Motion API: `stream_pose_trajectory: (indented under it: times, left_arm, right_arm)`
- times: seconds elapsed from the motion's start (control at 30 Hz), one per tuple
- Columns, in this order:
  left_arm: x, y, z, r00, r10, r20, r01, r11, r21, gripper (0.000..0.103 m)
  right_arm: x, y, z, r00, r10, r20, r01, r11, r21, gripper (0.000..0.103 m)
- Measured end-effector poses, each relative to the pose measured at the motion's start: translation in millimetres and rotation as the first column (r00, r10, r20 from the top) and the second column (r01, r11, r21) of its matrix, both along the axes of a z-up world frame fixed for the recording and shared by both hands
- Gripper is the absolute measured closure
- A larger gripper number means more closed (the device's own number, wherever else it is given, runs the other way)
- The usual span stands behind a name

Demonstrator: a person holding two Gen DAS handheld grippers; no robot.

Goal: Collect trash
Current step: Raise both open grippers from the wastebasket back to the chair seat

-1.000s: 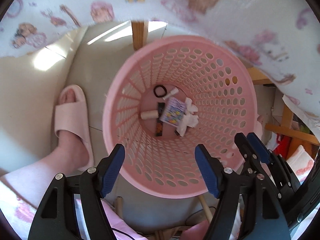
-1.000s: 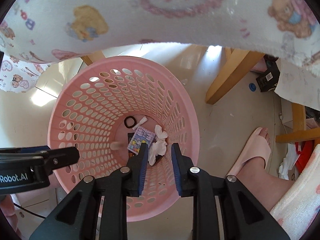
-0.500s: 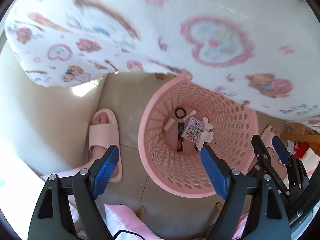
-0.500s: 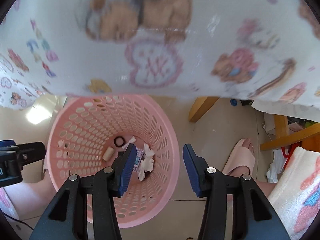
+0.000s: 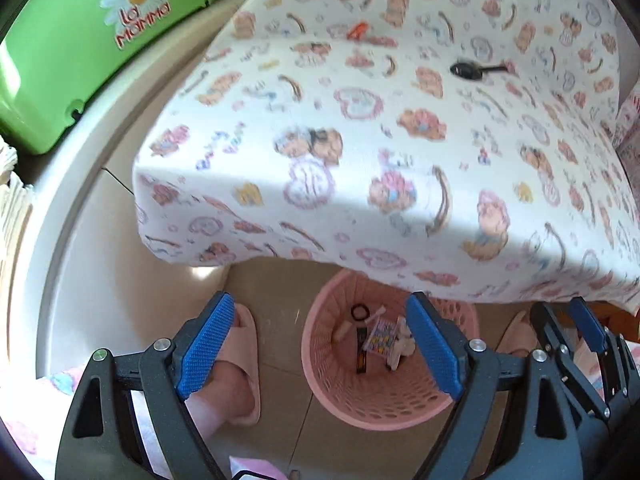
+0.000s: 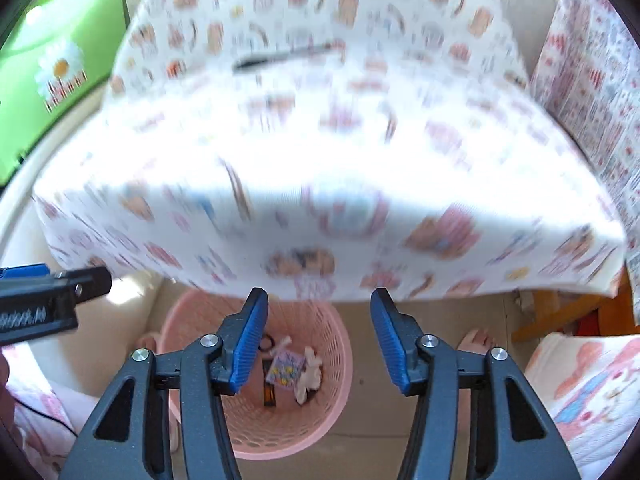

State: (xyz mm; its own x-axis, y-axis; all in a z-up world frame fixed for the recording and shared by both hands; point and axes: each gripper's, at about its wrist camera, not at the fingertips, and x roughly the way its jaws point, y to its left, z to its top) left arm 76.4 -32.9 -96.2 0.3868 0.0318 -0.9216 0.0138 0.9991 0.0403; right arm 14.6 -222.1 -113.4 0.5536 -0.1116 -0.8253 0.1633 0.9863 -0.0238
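Overhanging tablecloth edge (image 5: pixel 360 256) above basket (image 5: pixel 400 412)

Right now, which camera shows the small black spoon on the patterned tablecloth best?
The left wrist view: the small black spoon is fairly sharp there, with bowl and handle distinct on the patterned tablecloth. The right wrist view shows only a blurred dark streak.
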Motion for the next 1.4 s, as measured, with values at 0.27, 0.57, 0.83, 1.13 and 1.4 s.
stream_pose_trajectory:
  times: [0.27,0.57,0.83,1.13,1.4]
  left_arm:
    - [-2,16,45,0.974,0.048,0.221,-0.046,0.999,-0.014,0.016]
    - [-7,18,78,0.912,0.064,0.406,-0.068,0.998,-0.004,0.001]
    - [-6,4,110,0.879,-0.003,0.476,-0.017,0.999,0.037,0.001]
    - [23,-11,135,0.860,-0.064,0.506,-0.042,0.980,0.196,0.001]
    - [64,-14,131,0.870,-0.072,0.488,0.020,0.993,0.113,0.001]
  right_arm:
    - [-5,4,49,0.988,0.030,0.148,-0.024,0.999,-0.047,0.044]
    - [-3,-6,79,0.975,0.038,0.221,-0.035,0.999,-0.020,0.039]
    - [15,-16,112,0.959,0.067,0.274,-0.063,0.998,-0.023,0.039]
    - [41,-36,137,0.949,0.149,0.277,-0.127,0.987,-0.097,0.034]
    - [77,-74,137,0.961,0.116,0.251,-0.082,0.986,-0.144,0.035]
